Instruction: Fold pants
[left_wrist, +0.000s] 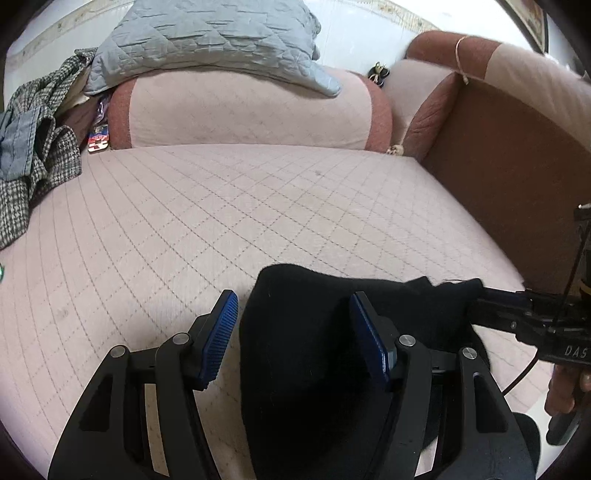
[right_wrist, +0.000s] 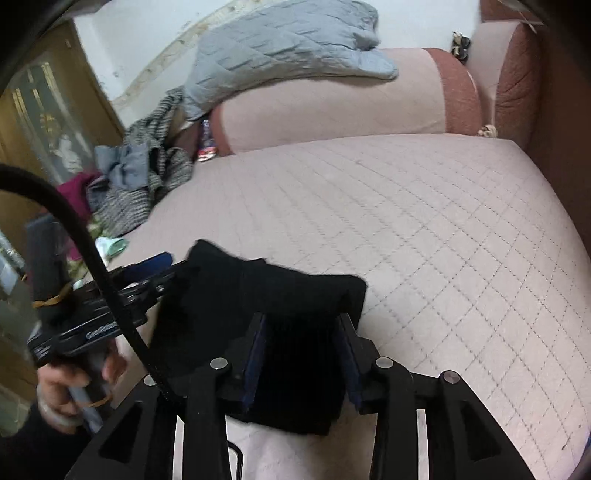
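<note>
The black pants (left_wrist: 314, 350) lie bunched on the pink quilted sofa seat (left_wrist: 221, 206) near its front edge. My left gripper (left_wrist: 291, 306) is open, its blue pads (left_wrist: 218, 332) apart, with the cloth lying between them against the right pad. In the right wrist view my right gripper (right_wrist: 303, 325) has its jaws around a thick folded part of the pants (right_wrist: 280, 295), pads pressing both sides. The left gripper (right_wrist: 147, 273) shows at the pants' left end. The right gripper (left_wrist: 491, 299) meets the pants' right end in the left wrist view.
A heap of checked and grey clothes (left_wrist: 33, 155) lies at the seat's left. A grey quilted blanket (left_wrist: 221, 40) drapes over the pink back cushion (left_wrist: 251, 110). The brown armrest (left_wrist: 509, 155) bounds the right side. A cable (right_wrist: 85, 251) arcs by the left gripper.
</note>
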